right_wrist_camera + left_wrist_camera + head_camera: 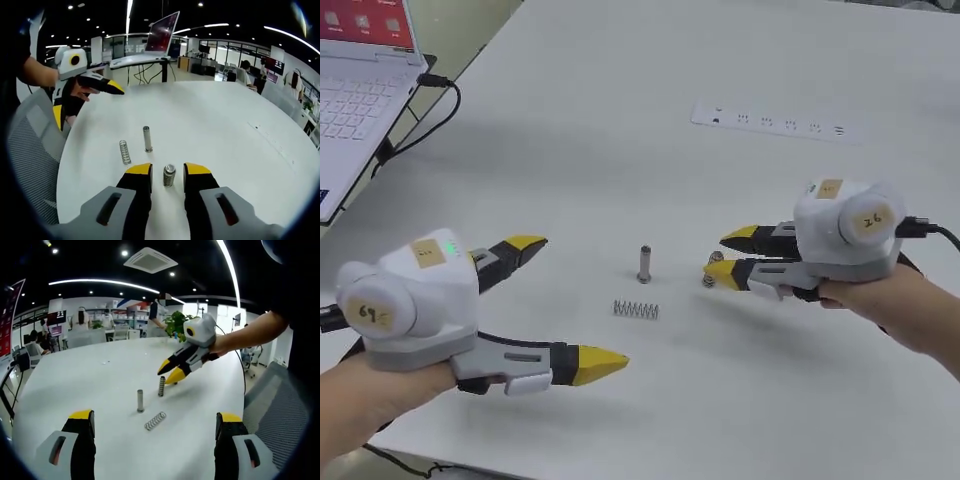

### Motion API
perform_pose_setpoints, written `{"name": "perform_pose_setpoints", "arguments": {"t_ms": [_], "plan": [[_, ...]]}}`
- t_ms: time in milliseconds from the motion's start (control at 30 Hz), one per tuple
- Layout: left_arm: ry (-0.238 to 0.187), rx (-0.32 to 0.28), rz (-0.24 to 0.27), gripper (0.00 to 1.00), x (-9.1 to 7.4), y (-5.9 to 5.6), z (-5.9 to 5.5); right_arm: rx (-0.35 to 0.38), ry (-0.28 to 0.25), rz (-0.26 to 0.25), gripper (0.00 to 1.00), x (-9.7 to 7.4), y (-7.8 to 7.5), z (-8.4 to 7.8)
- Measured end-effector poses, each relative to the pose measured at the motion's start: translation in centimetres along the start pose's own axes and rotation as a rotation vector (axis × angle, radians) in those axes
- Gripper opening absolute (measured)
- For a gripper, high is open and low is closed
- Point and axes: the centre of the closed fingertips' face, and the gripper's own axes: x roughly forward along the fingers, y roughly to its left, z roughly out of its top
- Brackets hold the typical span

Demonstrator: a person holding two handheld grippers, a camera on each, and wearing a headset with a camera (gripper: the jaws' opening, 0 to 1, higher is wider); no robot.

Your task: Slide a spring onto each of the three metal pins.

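A bare metal pin (pixel 645 263) stands upright on the white table (pixel 620 150). A loose spring (pixel 636 310) lies flat just in front of it. A second pin with a spring on it (pixel 709 272) stands to the right. My right gripper (pixel 725 256) is open, its yellow tips level with that sprung pin (pixel 169 175), which stands between the jaws without touching them. My left gripper (pixel 565 303) is open wide at lower left and holds nothing; the loose spring (pixel 155 421) and bare pin (pixel 140 400) lie ahead of it.
An open laptop (pixel 360 70) sits at the far left edge, with a black cable (pixel 445 95) beside it. A white power strip (pixel 775 124) lies at the back right. An office with people shows beyond the table in the left gripper view.
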Motion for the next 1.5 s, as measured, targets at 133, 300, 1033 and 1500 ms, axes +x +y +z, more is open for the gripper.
{"name": "perform_pose_setpoints", "arguments": {"t_ms": [133, 300, 1033, 1500], "plan": [[0.002, 0.000, -0.006, 0.98, 0.1, -0.1, 0.0, -0.004, -0.009, -0.002, 0.25, -0.2, 0.1, 0.2], [0.001, 0.002, -0.007, 0.98, 0.1, -0.2, 0.0, 0.004, -0.024, -0.007, 0.28, -0.5, 0.2, 0.4], [-0.004, 0.002, -0.020, 0.98, 0.4, -0.6, 0.3, 0.057, -0.140, -0.015, 0.39, -2.9, 1.6, 2.1], [-0.009, 0.000, -0.024, 0.98, 0.2, -0.7, 0.4, 0.039, -0.187, 0.038, 0.34, -3.3, 4.5, 3.1]]}}
